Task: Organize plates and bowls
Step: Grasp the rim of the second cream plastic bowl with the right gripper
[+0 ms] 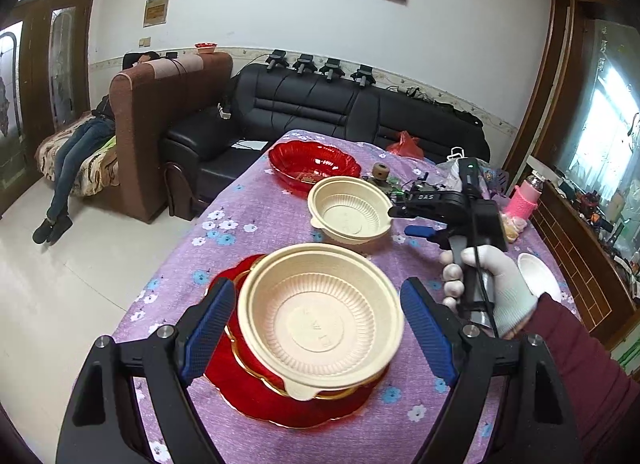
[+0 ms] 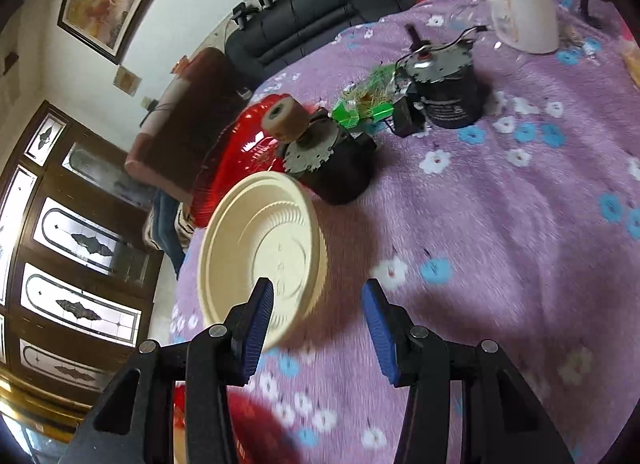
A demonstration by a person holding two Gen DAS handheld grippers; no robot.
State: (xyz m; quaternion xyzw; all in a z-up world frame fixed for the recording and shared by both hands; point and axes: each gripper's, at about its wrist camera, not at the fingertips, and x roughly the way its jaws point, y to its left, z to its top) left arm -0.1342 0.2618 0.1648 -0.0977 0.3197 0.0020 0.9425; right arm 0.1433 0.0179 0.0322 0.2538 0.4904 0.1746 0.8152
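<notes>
- I'm hovering my left gripper (image 1: 316, 330) over the near bowl (image 1: 320, 320), jaws spread wide on either side of it. The pads aren't touching the rim, so it's released and holding nothing.
- That near bowl is sitting on the red plate (image 1: 256, 396) at my edge of the table (image 1: 192, 264). It looks parked there as the base for a stack, and I'm straddling it to steady or lift it.
- I'm bringing my right gripper (image 1: 416, 220) toward the far bowl (image 1: 350, 210), which is resting on the purple cloth mid-table, just in front of the red dish (image 1: 314, 162).
- From the right wrist, the fingers are parted about halfway. The left pad (image 2: 258, 332) is overlapping the far bowl's (image 2: 262, 260) rim in the view, the other pad is off over bare cloth. Nothing is pinched yet, so I'm calling it empty.
- I'm angling in from the bowl's side, I reckon to take one wall of the rim between the pads, since the bowl is too wide to span.
- The picture is blurred, so I can't tell whether that pad is touching the rim.
- The motor parts (image 2: 340, 160) are sitting just behind the far bowl, and the white cup (image 2: 520, 0) is well apart, so I'm coming in from the clear near side.
- My guess at the plan: far bowl nests into the near one.
</notes>
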